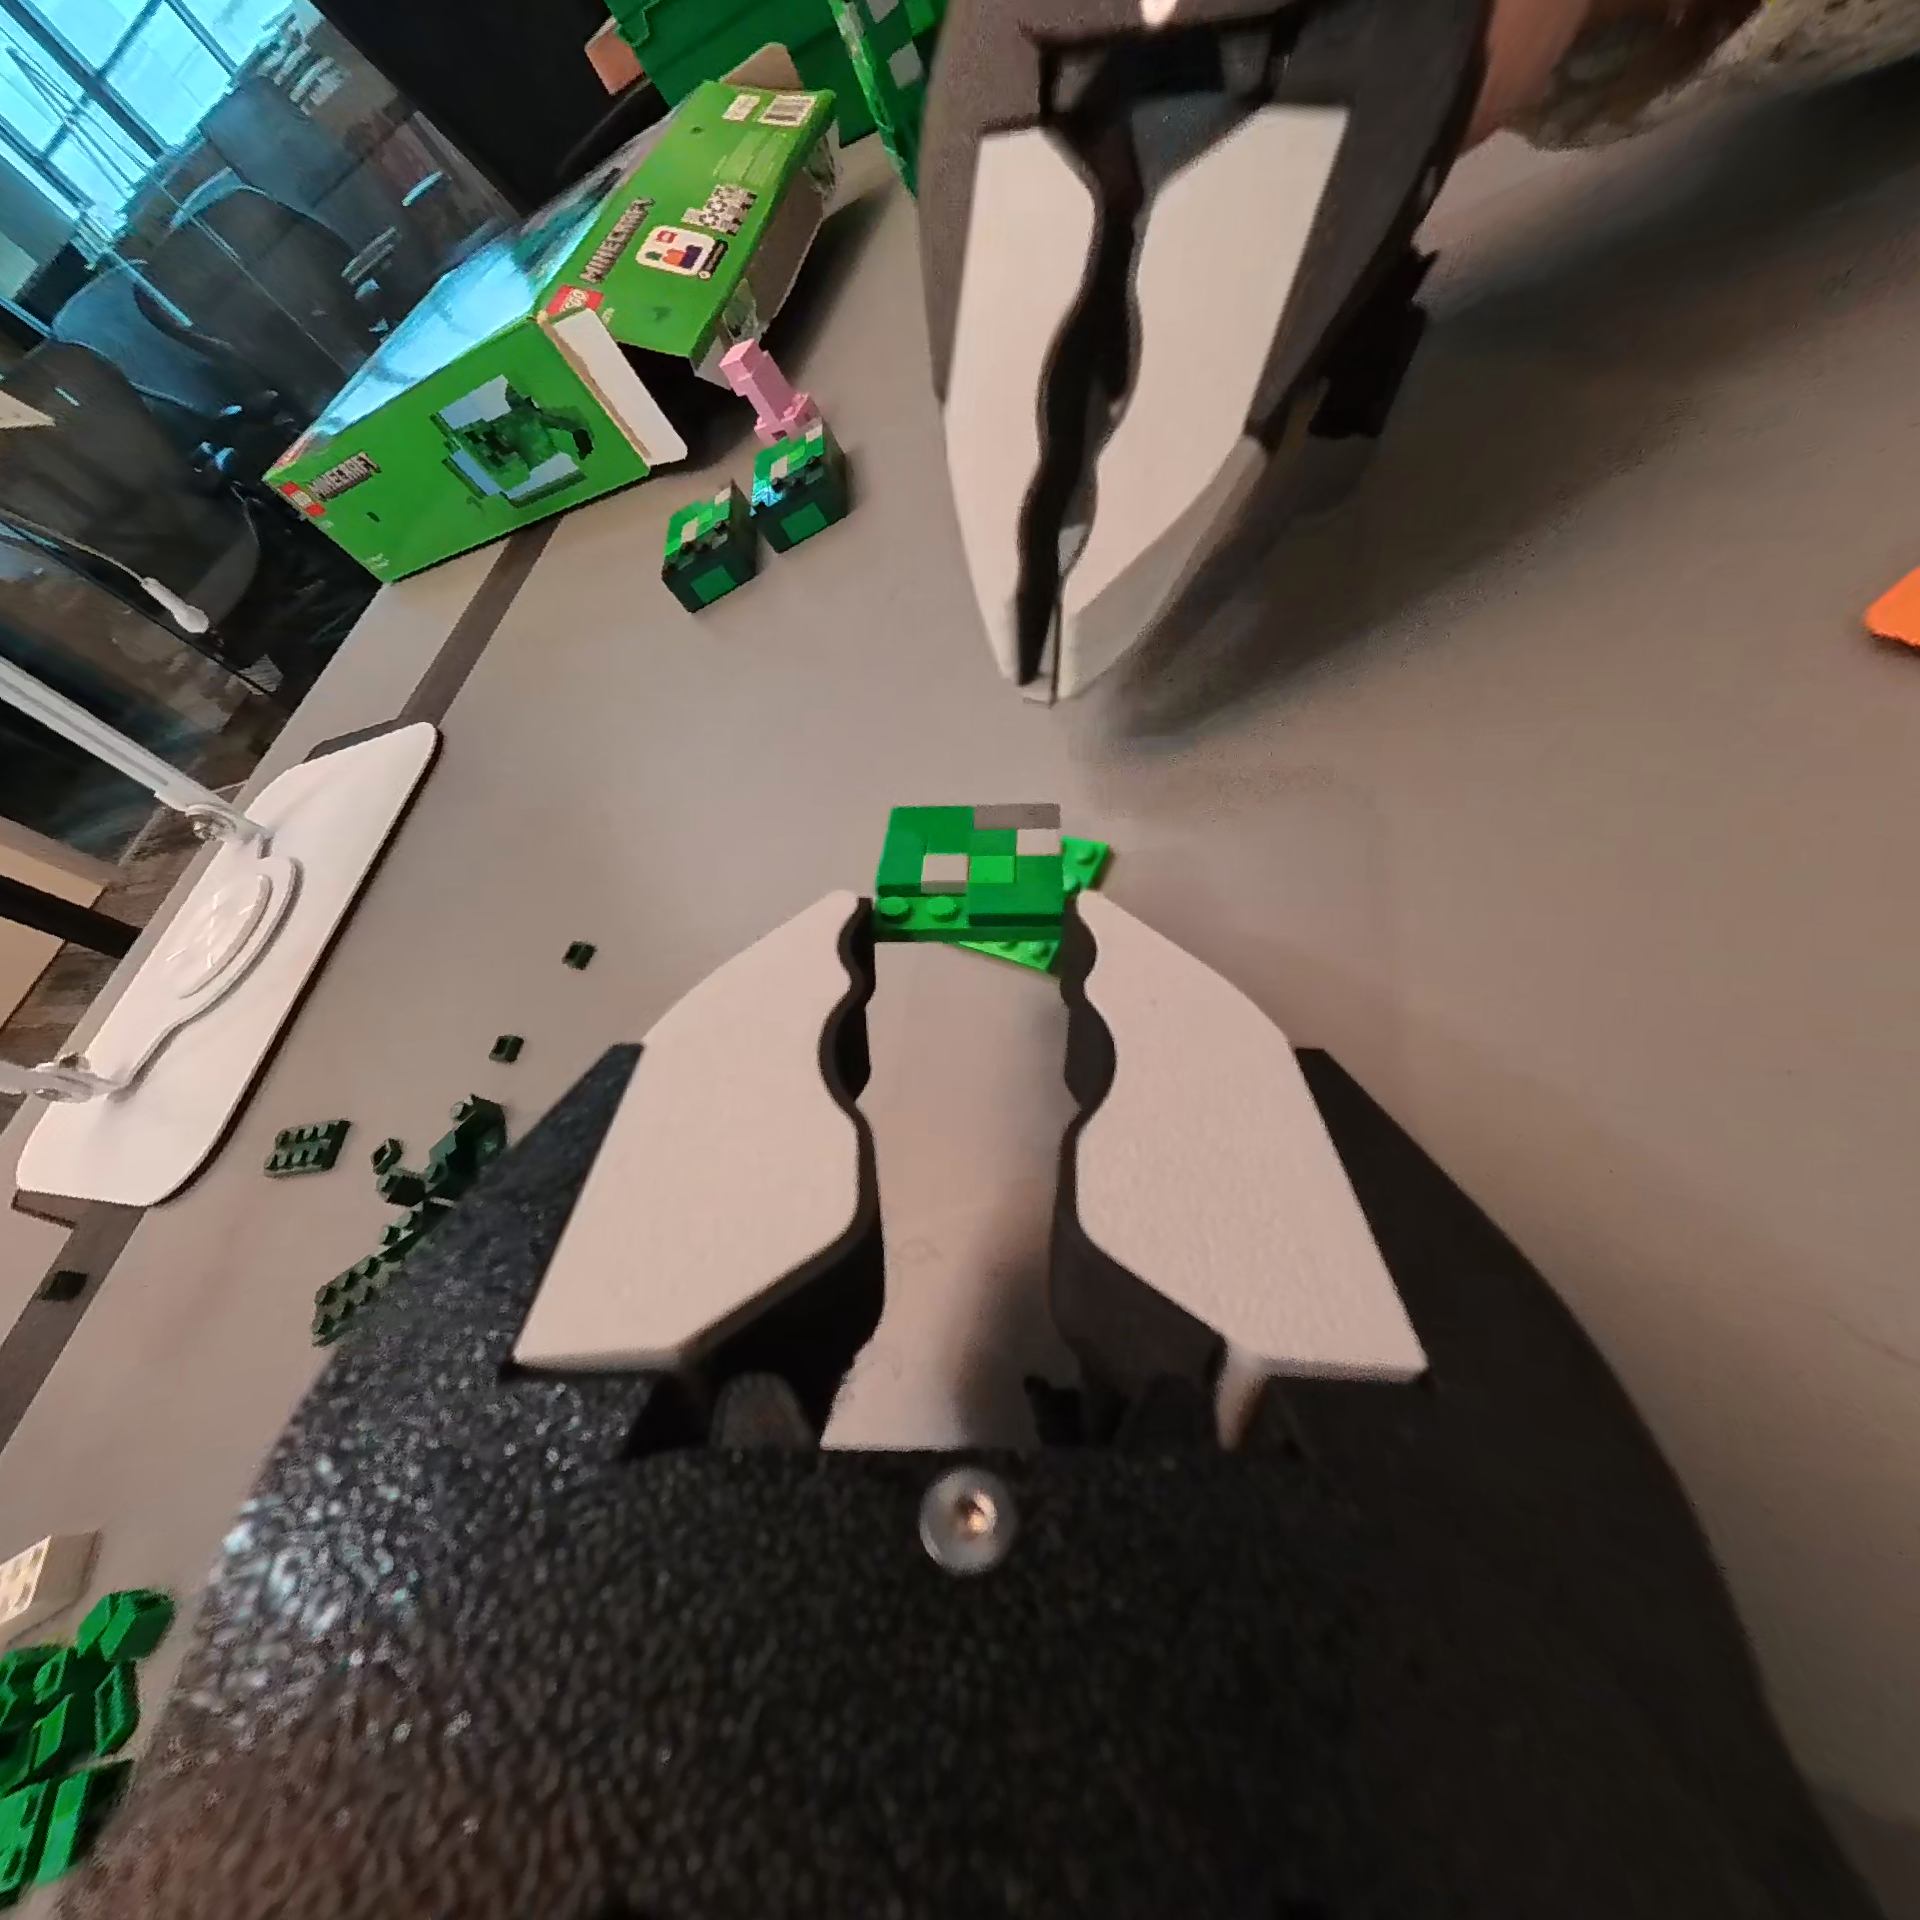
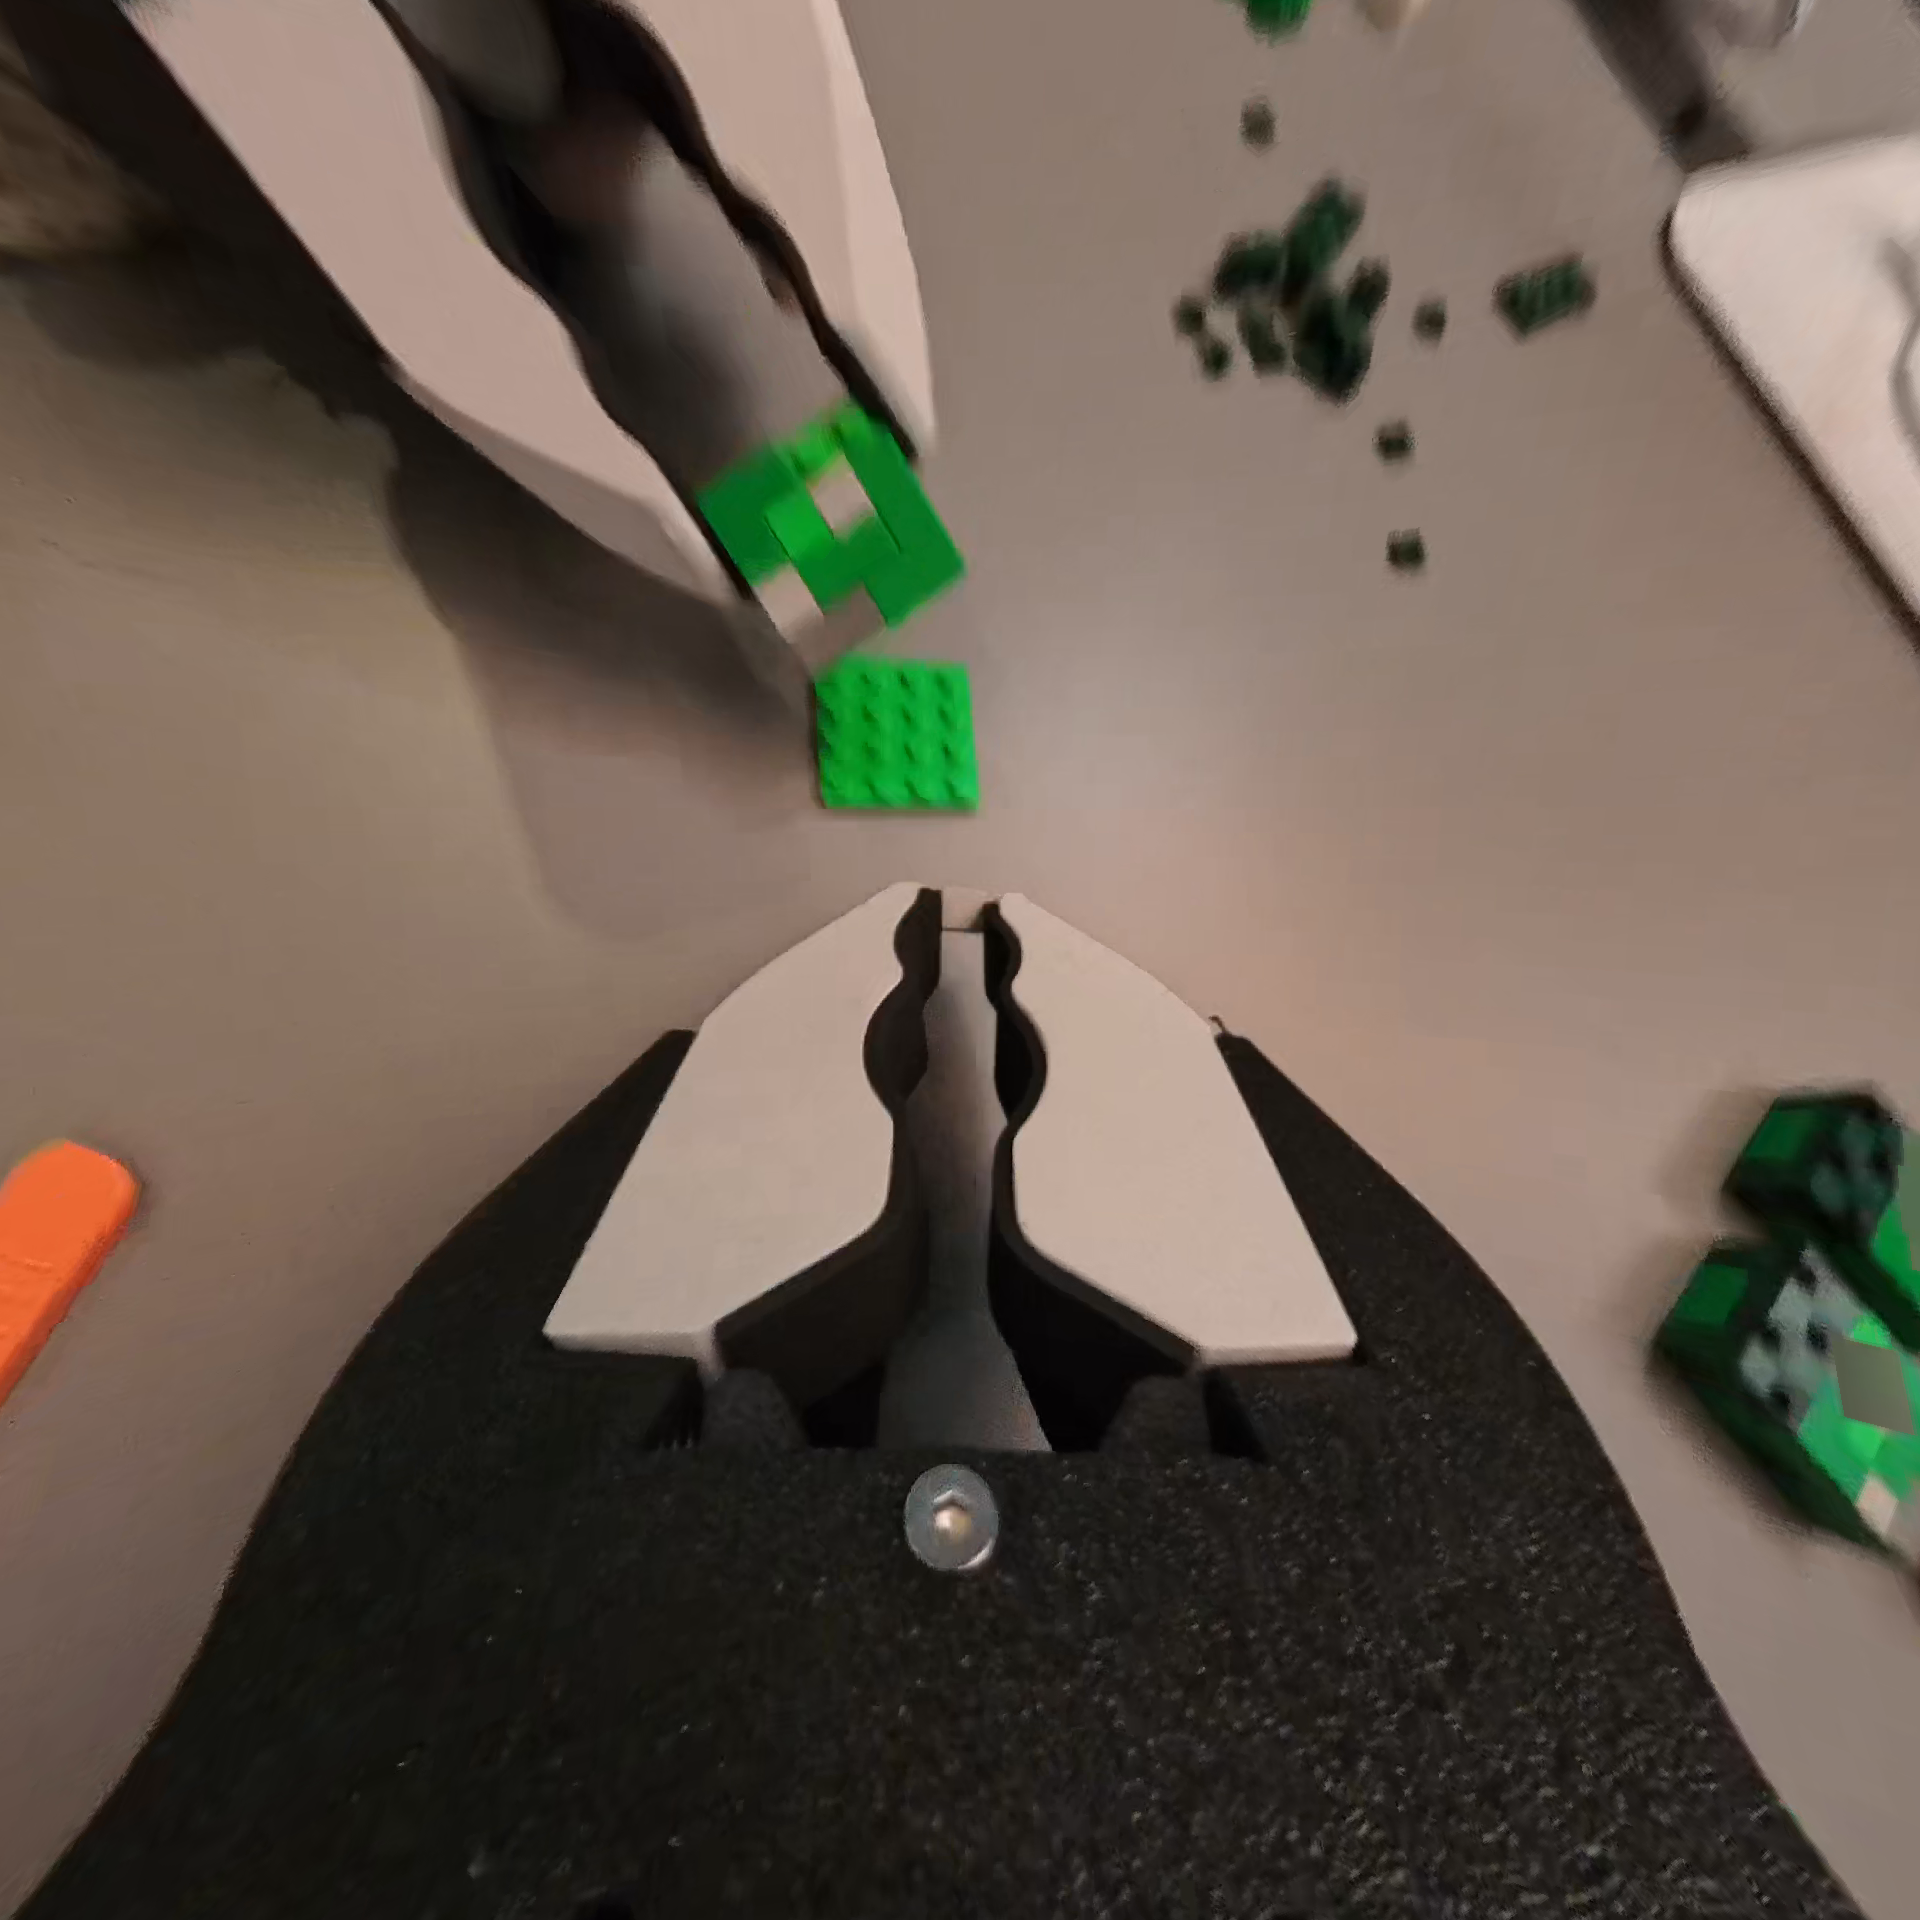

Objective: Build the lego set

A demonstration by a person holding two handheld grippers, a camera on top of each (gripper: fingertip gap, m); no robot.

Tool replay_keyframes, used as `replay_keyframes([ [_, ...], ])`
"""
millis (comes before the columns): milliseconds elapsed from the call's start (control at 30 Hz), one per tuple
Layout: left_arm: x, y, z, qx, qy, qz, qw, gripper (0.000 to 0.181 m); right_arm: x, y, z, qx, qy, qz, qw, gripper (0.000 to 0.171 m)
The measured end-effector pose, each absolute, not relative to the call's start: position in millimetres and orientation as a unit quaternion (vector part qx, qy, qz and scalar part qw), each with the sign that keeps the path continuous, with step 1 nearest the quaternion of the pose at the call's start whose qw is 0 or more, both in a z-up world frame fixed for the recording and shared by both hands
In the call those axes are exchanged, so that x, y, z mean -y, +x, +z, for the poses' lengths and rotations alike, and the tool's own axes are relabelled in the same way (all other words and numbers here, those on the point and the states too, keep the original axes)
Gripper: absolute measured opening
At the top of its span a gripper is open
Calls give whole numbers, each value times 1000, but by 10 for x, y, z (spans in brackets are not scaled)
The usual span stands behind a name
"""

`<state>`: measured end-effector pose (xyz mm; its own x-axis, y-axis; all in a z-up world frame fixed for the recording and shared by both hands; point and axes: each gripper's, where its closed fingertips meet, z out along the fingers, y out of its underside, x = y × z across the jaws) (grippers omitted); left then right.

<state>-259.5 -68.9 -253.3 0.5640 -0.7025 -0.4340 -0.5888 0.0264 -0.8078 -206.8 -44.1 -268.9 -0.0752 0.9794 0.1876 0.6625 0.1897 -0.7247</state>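
Observation:
My left gripper (image 1: pixel 969 914) is shut on a flat panel of green and grey tiles (image 1: pixel 971 857) and holds it just above the grey table. A bright green square plate (image 1: pixel 1029 951) lies on the table under the panel. In the right wrist view the panel (image 2: pixel 883 540) sits tilted in the left gripper's tips, with the plate (image 2: pixel 899 732) just in front of it. My right gripper (image 2: pixel 961 902) has its jaws nearly closed, a little short of the plate. Whether it holds something thin is unclear. In the left wrist view it (image 1: pixel 1039 681) points down beyond the panel.
Two green set boxes (image 1: pixel 499 416) lie at the back left. Near them are two small green cube builds (image 1: pixel 758 520) and a pink figure (image 1: pixel 769 400). Loose dark green pieces (image 1: pixel 416 1174), a white pad (image 1: pixel 208 966) and bright green pieces (image 1: pixel 62 1714) are on the left. An orange tool (image 2: pixel 52 1236) lies apart. One gripper's finger ends stand about 7 cm off the other's. The plate (image 2: pixel 899 732) sits 4 cm or so from the ends of my left fingers.

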Motion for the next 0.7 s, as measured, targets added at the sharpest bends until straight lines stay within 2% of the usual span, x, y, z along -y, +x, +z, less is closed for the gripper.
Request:
replay_keyframes([
  [133,745,-2564,-2626,-484,-706,-73,511,35,787,-2379,-2338,704,-486,332,397,7],
  [267,808,-2536,-2638,-497,-703,-96,500,35,911,-2537,-2387,730,-420,317,436,7],
  [700,925,-2486,-2639,-518,-691,-136,486,35,1018,-2584,-2498,751,-410,347,385,7],
])
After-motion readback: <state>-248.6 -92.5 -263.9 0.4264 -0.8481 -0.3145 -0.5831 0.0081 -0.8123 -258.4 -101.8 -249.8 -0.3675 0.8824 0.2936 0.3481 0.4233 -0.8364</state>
